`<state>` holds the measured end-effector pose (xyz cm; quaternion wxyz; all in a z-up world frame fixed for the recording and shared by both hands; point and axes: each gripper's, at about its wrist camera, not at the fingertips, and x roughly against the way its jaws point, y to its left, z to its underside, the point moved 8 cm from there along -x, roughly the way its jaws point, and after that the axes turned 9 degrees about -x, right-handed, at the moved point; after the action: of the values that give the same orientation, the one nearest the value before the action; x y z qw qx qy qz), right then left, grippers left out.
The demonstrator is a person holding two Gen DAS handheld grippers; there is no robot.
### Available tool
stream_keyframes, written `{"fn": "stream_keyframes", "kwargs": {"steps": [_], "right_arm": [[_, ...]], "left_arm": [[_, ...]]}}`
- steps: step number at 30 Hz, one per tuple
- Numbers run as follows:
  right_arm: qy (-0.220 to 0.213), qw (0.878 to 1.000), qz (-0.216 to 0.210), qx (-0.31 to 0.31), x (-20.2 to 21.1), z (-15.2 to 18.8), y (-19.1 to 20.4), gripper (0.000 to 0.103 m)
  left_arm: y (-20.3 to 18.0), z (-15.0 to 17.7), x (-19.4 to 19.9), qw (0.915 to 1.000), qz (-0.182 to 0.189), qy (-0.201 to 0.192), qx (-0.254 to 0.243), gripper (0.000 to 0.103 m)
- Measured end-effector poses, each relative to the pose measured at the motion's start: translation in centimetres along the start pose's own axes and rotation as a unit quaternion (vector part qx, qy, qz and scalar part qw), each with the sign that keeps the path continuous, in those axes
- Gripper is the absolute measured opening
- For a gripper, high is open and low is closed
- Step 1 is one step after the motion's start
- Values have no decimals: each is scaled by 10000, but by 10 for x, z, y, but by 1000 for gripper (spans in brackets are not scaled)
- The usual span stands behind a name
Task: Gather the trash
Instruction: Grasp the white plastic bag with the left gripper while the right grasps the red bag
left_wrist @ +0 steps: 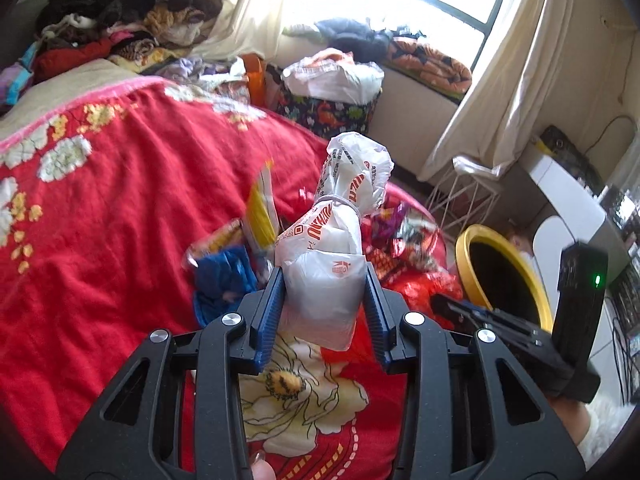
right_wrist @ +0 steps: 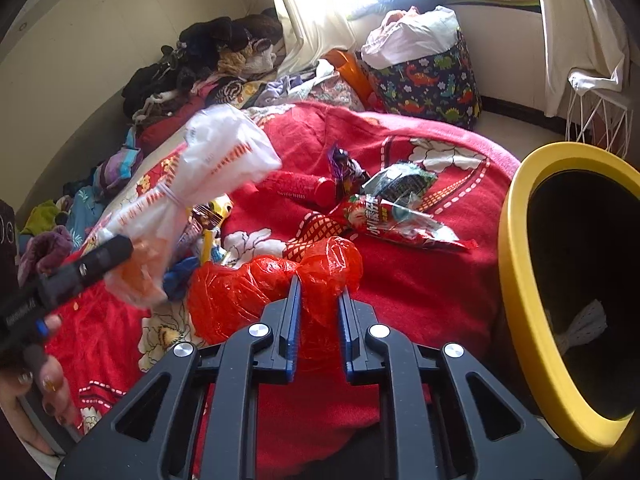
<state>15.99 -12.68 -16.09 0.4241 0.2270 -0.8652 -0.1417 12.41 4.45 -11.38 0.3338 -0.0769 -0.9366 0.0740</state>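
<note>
My left gripper is shut on a white plastic bag tied with a band, held above the red blanket; the bag also shows in the right wrist view. My right gripper is shut on a crumpled red plastic bag lying on the blanket. A yellow-rimmed black bin stands at the bed's right edge; it also shows in the left wrist view. Loose wrappers lie on the blanket: a red snack packet, a dark green packet, a purple wrapper, a blue wrapper.
A red flowered blanket covers the bed. Clothes are piled at the far end by the wall. A dinosaur-print basket and a white wire basket stand on the floor under the window. A desk is at the right.
</note>
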Motion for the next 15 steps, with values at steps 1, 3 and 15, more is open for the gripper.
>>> {"fn": "stream_keyframes", "kwargs": {"steps": [1, 3, 15], "right_arm": [[-27, 10000, -23, 0, 2, -1, 0, 15], [-74, 9999, -68, 8, 8, -3, 0, 15], [-612, 9979, -121, 146, 45, -23, 9, 15]], "left_arm": [[1, -4, 4, 10000, -6, -80, 22, 31], [3, -11, 11, 9998, -13, -194, 59, 31], [-1, -35, 37, 9981, -4, -602, 98, 31]]}}
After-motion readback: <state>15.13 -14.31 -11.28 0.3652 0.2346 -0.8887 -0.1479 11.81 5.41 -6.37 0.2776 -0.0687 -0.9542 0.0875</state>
